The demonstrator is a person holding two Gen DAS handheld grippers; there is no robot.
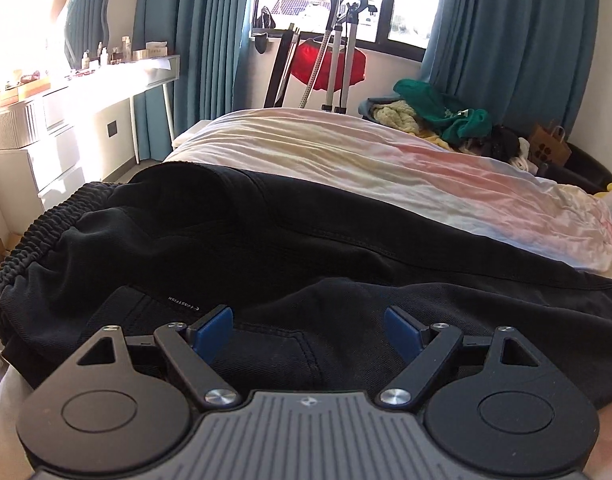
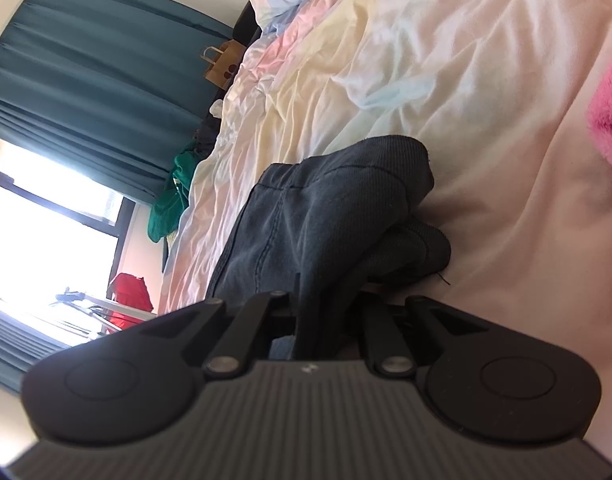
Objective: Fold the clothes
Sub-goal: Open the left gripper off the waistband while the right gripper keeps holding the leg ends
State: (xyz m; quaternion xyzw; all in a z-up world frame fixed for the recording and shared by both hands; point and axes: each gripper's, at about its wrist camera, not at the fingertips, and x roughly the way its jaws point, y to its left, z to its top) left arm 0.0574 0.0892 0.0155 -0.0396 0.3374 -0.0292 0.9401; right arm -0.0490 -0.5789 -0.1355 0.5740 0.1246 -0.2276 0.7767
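Note:
A pair of black trousers (image 1: 234,240) with an elastic waistband (image 1: 30,236) at the left lies spread on the pastel bedsheet (image 1: 386,160). My left gripper (image 1: 308,326) hovers over the near part of the trousers, its blue pads (image 1: 212,326) wide apart with nothing pinched between them. In the right wrist view the dark trouser leg (image 2: 306,216) is bunched and lifted off the sheet (image 2: 486,120). My right gripper (image 2: 322,320) is shut on a fold of that fabric, which hides its fingertips.
A pile of clothes with a green garment (image 1: 446,116) sits at the far side of the bed. A white dressing table (image 1: 66,92) stands at the left, a stand with a red garment (image 1: 330,68) by the window. Something pink and fluffy (image 2: 610,124) lies at the right edge.

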